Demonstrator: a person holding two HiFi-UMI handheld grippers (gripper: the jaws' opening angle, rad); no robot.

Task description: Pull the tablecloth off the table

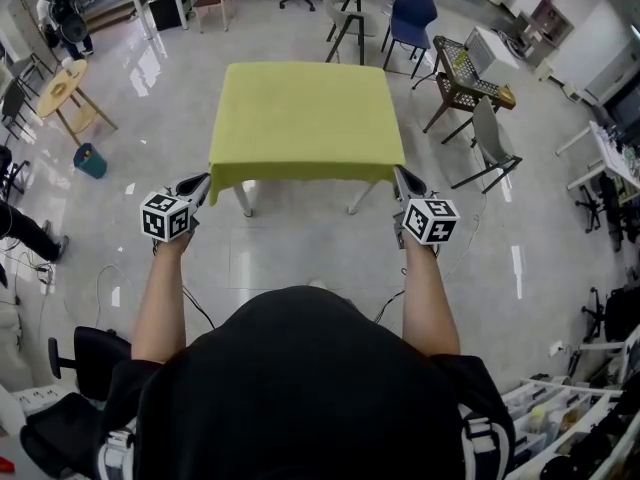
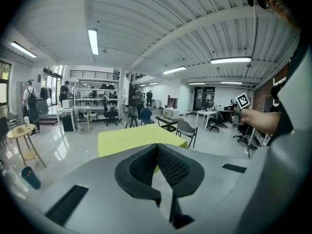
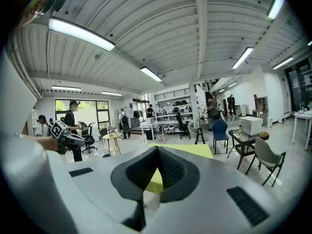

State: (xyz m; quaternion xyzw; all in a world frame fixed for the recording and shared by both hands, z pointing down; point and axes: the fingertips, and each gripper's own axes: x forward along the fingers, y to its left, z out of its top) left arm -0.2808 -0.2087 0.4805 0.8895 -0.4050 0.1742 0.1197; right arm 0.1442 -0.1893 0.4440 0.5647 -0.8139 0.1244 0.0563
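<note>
I see a yellow-green cloth tablecloth (image 1: 300,118) spread flat over a small square table with white legs (image 1: 243,199). It is at twelve o'clock, straight ahead of me, on a shiny pale floor (image 1: 300,258). The cloth hangs a little way down over the near edge.

My left gripper (image 1: 204,182) is at about ten o'clock. My right gripper (image 1: 399,176) is at about two o'clock. Each one points at a near corner of the cloth. Both pairs of jaws are pressed tight together, and nothing is between them.

In each gripper view the cloth shows past the jaws, farther on and lower down, so the jaws are apart from it.

A dark blue chair (image 1: 412,18) stands at one o'clock from the table. A small teal bin (image 1: 90,160) sits at nine o'clock from it.
</note>
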